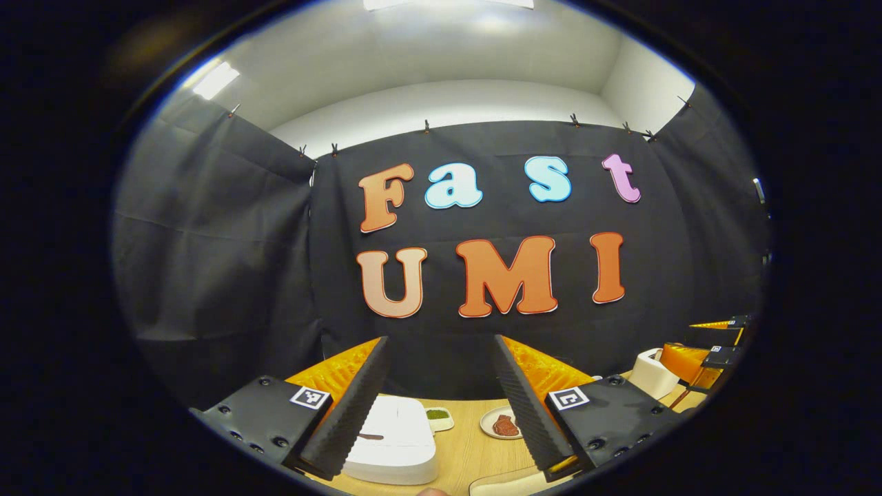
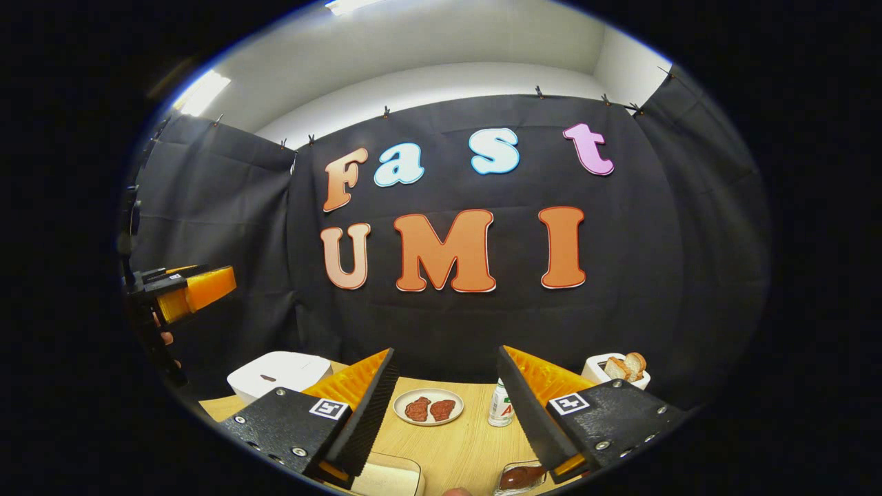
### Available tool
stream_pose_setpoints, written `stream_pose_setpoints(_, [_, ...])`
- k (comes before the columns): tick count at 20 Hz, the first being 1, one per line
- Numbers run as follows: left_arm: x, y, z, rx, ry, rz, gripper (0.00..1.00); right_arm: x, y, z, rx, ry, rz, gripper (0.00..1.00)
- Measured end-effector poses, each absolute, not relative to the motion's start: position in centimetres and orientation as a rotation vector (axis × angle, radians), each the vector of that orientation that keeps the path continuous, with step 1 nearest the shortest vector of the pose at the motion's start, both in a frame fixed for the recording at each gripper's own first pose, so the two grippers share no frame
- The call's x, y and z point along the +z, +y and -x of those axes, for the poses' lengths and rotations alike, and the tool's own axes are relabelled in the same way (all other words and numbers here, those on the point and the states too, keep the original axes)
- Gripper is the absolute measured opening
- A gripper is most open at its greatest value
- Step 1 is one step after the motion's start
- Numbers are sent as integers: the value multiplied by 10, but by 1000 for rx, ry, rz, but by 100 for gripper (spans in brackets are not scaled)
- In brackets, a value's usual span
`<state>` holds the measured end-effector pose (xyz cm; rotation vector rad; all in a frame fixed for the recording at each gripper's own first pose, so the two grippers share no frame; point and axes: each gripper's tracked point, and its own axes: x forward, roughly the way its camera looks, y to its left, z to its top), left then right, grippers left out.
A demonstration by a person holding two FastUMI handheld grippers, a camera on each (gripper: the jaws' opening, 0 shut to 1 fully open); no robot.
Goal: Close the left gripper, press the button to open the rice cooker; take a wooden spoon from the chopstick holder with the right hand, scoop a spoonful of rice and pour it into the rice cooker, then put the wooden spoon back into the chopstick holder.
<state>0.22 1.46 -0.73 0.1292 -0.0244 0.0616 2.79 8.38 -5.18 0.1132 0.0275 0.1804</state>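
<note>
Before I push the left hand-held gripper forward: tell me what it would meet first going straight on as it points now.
The left hand-held gripper points level, above the table, its open fingers framing the booth's black cloth wall. That wall looks like the first contact; the closed white rice cooker sits lower, probably beneath the line. Depth is uncertain.

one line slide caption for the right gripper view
Open right tool held above a wooden table, facing a white closed rice cooker, a plate of two red meat slices and a white toaster with bread.
</note>
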Motion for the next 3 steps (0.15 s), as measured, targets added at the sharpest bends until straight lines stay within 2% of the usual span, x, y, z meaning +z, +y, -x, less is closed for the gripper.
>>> stream_pose_setpoints(3, [-8,17,-2,67,-24,-134,97,-51,87,-30,188,17,-104,90])
